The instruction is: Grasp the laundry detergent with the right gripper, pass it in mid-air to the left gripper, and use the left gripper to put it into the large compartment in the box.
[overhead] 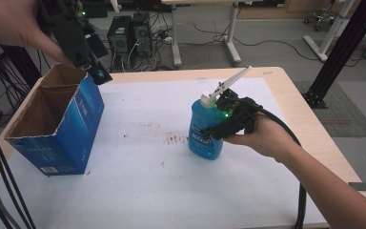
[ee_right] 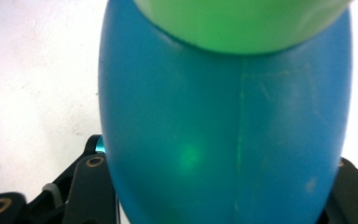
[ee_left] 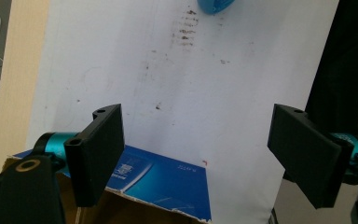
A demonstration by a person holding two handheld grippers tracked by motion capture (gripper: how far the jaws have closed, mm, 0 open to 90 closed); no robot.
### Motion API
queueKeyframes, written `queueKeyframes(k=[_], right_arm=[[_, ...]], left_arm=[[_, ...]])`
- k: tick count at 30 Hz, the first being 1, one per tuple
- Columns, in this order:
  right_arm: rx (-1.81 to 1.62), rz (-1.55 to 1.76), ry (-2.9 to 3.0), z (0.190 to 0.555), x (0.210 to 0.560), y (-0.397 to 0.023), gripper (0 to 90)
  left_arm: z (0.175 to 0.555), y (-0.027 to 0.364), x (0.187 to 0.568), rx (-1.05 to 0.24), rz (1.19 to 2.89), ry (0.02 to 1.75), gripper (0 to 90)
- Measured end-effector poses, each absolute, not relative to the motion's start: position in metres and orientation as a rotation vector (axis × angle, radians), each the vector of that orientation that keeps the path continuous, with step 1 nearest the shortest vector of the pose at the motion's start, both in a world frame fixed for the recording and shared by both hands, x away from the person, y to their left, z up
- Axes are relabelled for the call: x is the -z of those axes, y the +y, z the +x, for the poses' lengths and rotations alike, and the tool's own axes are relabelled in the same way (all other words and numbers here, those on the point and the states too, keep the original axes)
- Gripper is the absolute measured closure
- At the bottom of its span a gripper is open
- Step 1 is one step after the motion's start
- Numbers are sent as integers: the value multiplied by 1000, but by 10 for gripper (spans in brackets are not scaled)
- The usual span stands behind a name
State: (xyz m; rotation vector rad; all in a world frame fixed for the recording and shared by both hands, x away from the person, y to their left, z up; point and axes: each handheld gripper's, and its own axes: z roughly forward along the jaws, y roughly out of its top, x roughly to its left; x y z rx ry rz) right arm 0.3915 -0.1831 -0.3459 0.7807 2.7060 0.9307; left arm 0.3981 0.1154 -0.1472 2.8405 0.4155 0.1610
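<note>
table had a white mat, open blue box stood at 9 o'clock ready to receive, left gripper hovered wide and empty over its rim, right gripper clamped the upright blue bottle mid-mat for lifting.

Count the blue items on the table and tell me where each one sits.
2. The open blue cardboard box stands at the table's left edge, under the open left gripper. The blue pump bottle stands upright near the middle, clamped by the right gripper. The box's inside is partly hidden.
</note>
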Motion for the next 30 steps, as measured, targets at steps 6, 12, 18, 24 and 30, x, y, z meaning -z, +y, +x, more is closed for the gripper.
queueKeyframes(k=[6, 12, 18, 24, 30], right_arm=[[-947, 744, 2722, 393, 346, -184, 455], [-998, 650, 2763, 393, 337, -186, 460], [-1052, 526, 2806, 395, 314, -181, 460], [-1096, 365, 2865, 403, 283, -170, 460], [-1107, 265, 2893, 408, 260, -158, 460]], left_arm=[[398, 116, 147, -159, 2838, 416, 189], [398, 115, 146, -163, 2835, 380, 188], [396, 113, 142, -167, 2818, 340, 189], [396, 109, 138, -137, 2798, 313, 189], [396, 103, 136, -126, 2768, 248, 189]])
